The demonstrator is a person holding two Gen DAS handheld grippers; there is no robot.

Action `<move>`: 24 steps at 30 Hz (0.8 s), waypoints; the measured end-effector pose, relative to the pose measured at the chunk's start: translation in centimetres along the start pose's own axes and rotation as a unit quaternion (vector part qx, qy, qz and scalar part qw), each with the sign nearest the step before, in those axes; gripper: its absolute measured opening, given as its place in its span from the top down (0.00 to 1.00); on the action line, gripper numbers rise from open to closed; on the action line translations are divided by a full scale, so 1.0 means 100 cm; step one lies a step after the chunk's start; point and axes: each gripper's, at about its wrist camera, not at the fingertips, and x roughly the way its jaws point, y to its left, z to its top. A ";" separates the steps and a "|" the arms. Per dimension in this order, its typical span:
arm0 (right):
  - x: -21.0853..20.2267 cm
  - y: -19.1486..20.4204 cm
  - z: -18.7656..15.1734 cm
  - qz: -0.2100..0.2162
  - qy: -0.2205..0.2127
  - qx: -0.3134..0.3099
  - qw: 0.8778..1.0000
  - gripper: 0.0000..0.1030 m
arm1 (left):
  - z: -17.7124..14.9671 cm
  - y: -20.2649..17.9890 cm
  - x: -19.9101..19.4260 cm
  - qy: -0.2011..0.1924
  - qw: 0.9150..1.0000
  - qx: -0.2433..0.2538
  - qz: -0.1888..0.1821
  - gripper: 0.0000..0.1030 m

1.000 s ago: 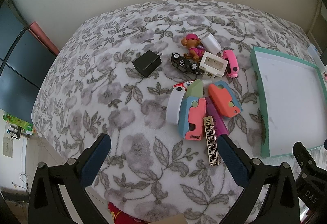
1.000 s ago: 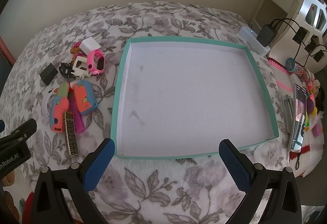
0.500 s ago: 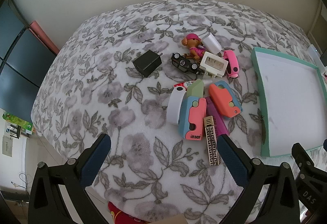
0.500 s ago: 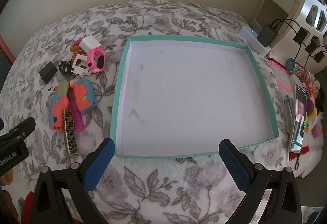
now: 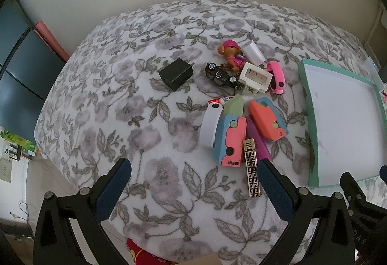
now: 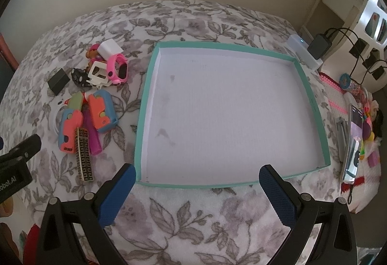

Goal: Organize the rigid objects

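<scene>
Nothing is put away yet: the teal tray (image 6: pixel 312 105) in the middle of the right view is empty, the toy pile (image 5: pixel 241 105) sits beside it, and both the left gripper (image 5: pixel 193 189) and right gripper (image 6: pixel 197 189) are wide open, holding nothing.

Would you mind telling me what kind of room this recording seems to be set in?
Most likely a bedroom at home: the work surface looks like a bed under a floral fleece blanket, with chargers and cables plugged in beside it, and small toys heaped by a teal tray.
</scene>
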 end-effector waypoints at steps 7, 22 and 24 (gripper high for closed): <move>-0.005 0.013 0.006 0.024 -0.011 -0.006 1.000 0.00 | 0.010 0.031 -0.004 -0.014 0.998 -0.062 0.013 0.00; -0.007 0.065 0.033 0.096 -0.003 -0.030 0.995 0.00 | 0.033 0.084 0.005 -0.005 0.993 -0.114 0.005 0.00; -0.005 0.072 0.036 0.105 0.002 -0.031 0.994 0.00 | 0.032 0.086 0.012 0.005 0.993 -0.117 -0.001 0.00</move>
